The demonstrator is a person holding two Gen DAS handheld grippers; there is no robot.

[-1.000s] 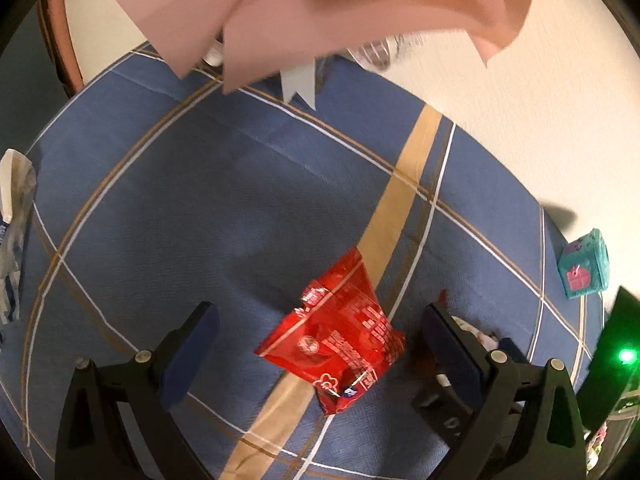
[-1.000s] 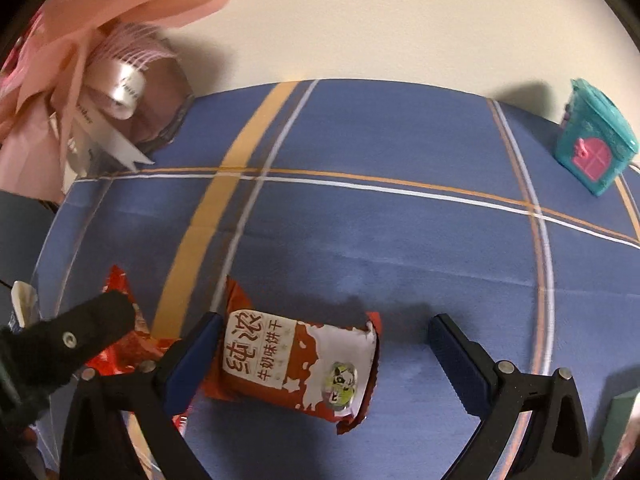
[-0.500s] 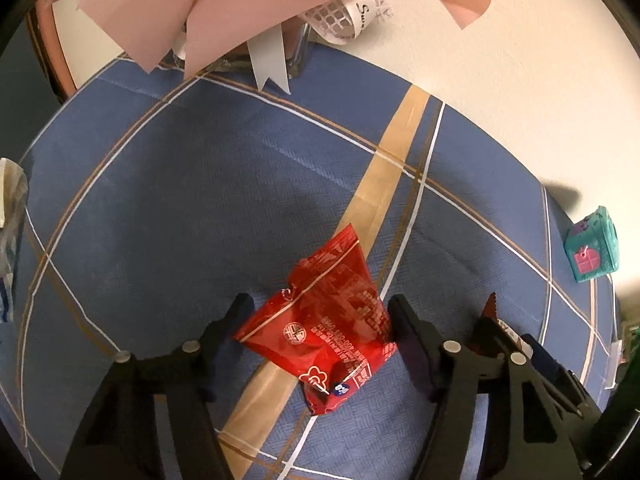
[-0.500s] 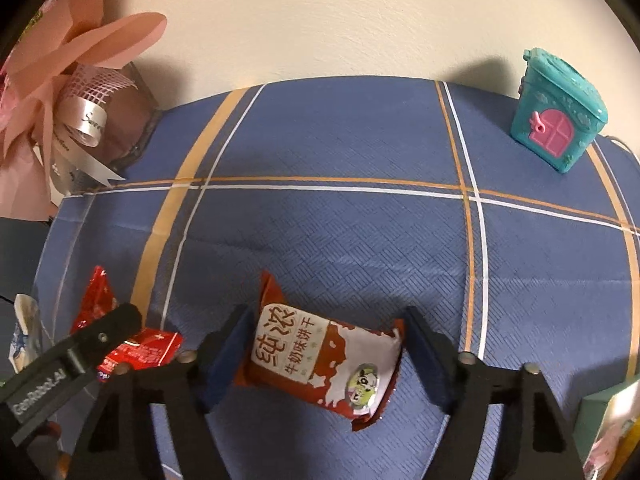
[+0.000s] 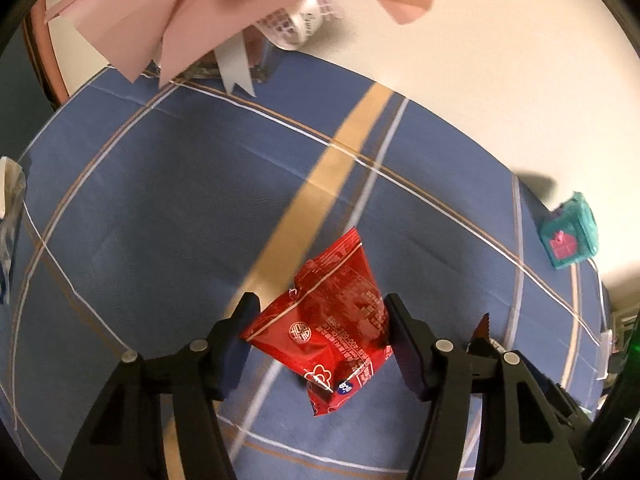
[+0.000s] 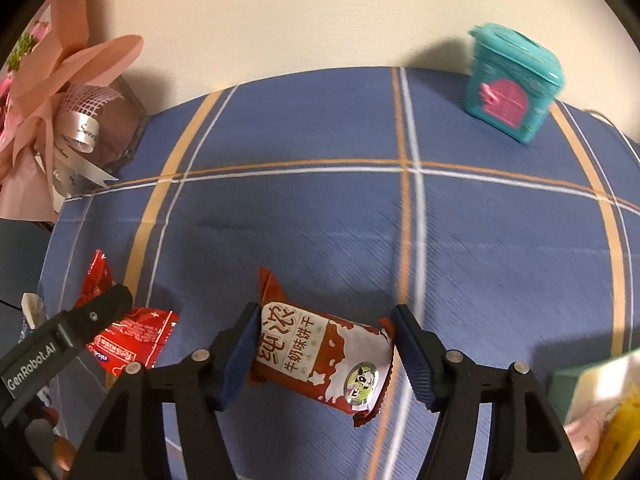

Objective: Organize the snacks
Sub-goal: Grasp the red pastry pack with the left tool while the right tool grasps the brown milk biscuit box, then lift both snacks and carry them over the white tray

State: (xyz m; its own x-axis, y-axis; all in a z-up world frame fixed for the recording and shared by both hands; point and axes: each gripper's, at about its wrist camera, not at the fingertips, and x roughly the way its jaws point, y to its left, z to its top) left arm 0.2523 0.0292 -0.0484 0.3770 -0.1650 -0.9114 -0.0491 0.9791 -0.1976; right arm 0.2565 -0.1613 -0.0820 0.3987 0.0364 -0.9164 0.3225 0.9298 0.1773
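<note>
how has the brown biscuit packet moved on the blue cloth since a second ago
Yes. The brown biscuit packet, pinched in the closing right gripper, has shifted rightward toward the cloth's orange-white stripe, away from the wide orange stripe.

Glossy foil packet [image 5: 332, 328] — matt woven tablecloth [image 5: 168, 200]

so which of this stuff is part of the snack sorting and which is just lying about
Part of the job:
- red snack packet, between the pads of the closing left claw
- brown biscuit packet, between the pads of the closing right claw

Just lying about:
- teal toy house
- pink bouquet
- blue checked cloth
</note>
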